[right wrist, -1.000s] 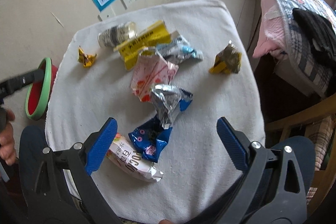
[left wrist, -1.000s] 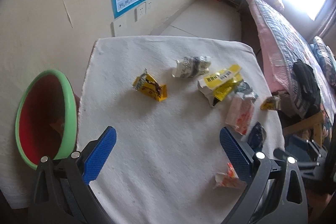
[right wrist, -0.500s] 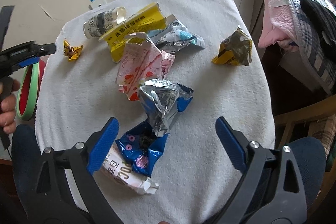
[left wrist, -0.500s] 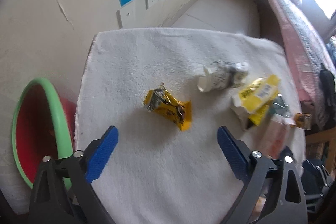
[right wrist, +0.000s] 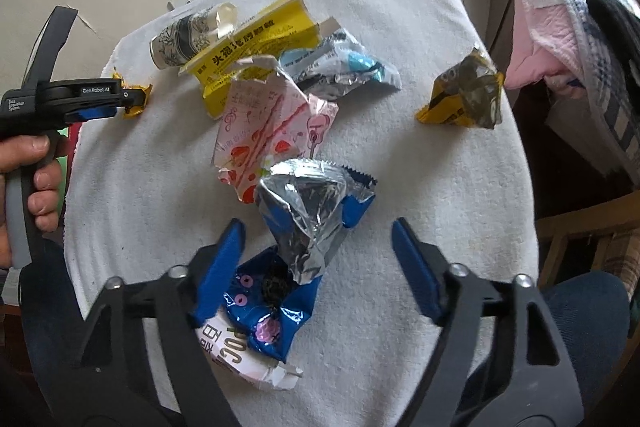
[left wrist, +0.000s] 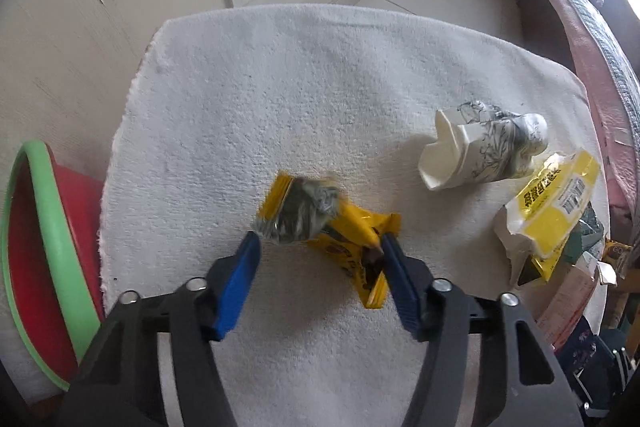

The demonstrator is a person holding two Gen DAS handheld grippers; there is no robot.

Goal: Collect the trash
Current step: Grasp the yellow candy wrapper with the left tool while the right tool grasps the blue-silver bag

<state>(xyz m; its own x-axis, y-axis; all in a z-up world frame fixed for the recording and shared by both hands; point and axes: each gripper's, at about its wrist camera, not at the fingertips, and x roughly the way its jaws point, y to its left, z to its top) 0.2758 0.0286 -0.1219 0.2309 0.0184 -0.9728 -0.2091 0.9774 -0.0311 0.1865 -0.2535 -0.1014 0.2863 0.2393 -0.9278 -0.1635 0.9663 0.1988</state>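
Observation:
A crumpled yellow wrapper point(left wrist: 320, 223) lies on the white towel-covered table point(left wrist: 320, 87). My left gripper point(left wrist: 320, 247) has come down around it, its blue fingers half closed and touching the wrapper's two sides. In the right wrist view the left gripper point(right wrist: 120, 103) sits over that yellow wrapper point(right wrist: 138, 103). My right gripper point(right wrist: 316, 239) is open and straddles a silver and blue foil bag point(right wrist: 312, 223). A red basin with a green rim point(left wrist: 44, 259) stands left of the table.
A crushed paper cup point(left wrist: 480, 155), a yellow pouch point(left wrist: 548, 203), a pink and white bag point(right wrist: 268, 123), a silver-blue packet point(right wrist: 340, 67), a yellow-green packet point(right wrist: 464, 99) and a white wrapper point(right wrist: 240, 359) lie on the towel. A bed point(right wrist: 580, 7) stands to the right.
My left gripper has moved forward and down over the yellow wrapper and its fingers have narrowed around it. My right gripper has lowered toward the foil bag and narrowed a little.

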